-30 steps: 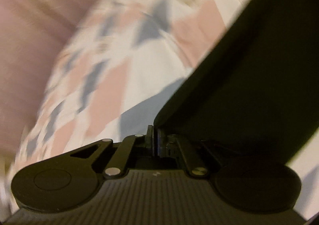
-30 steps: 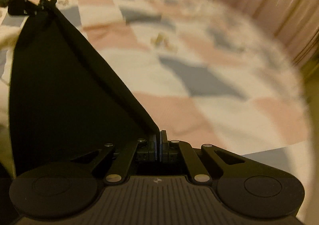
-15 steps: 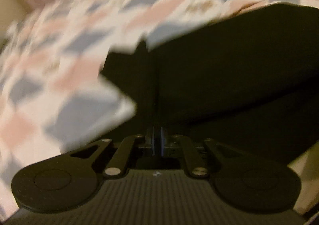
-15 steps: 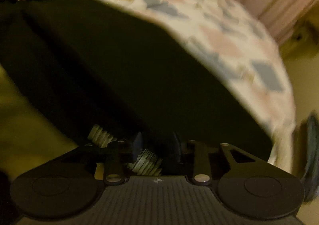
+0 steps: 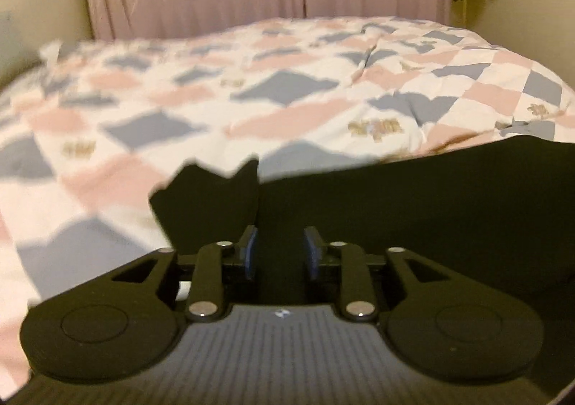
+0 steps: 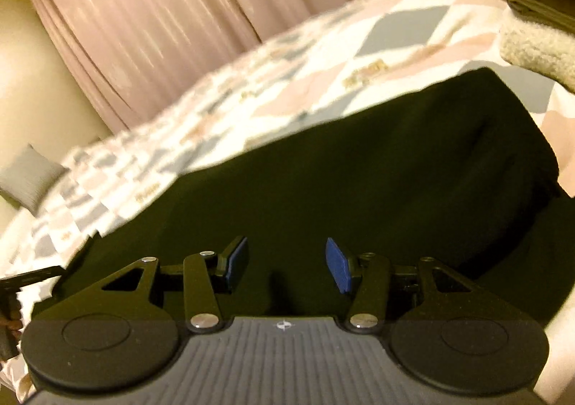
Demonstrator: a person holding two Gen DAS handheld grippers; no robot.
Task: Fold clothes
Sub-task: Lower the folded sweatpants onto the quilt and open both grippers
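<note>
Dark garment [image 5: 413,211] down flat on the checked bedspread [image 5: 273,96], directly ahead of and beneath both tools; edges roughly square on the far side, so one fold judged done; a small flap [image 5: 212,203] standing up ragged just ahead-left of the left gripper [image 5: 279,252], not yet smoothed; further folds and squaring probably left, though true shape of the bundle hard to read against the black.

Left gripper: blue pads [image 5: 250,254] parted, dark cloth visible in the gap but nothing pinched; judged released. Right gripper [image 6: 286,265]: blue pads [image 6: 336,270] spread wider, garment [image 6: 359,171] lying beyond and below them, no contact seen; also released.

Stack of folded items [image 6: 532,9] ahead-right of the right tool, fleecy piece at the bottom, just beside the garment's far corner; suggests several pieces already finished. Grey cushion [image 6: 30,176] far ahead-left; pink curtain [image 6: 161,27] behind the bed.

Against half a second ago: both tools then closed on the cloth, garment lifted and draped across the view; now jaws apart on both sides, cloth dropped and settled. Against a second ago: cloth then hanging taut as a raised sheet between the two tools; now lying low. Left edge of the right view: a sliver of the other tool and a hand, too blurred to detail.
</note>
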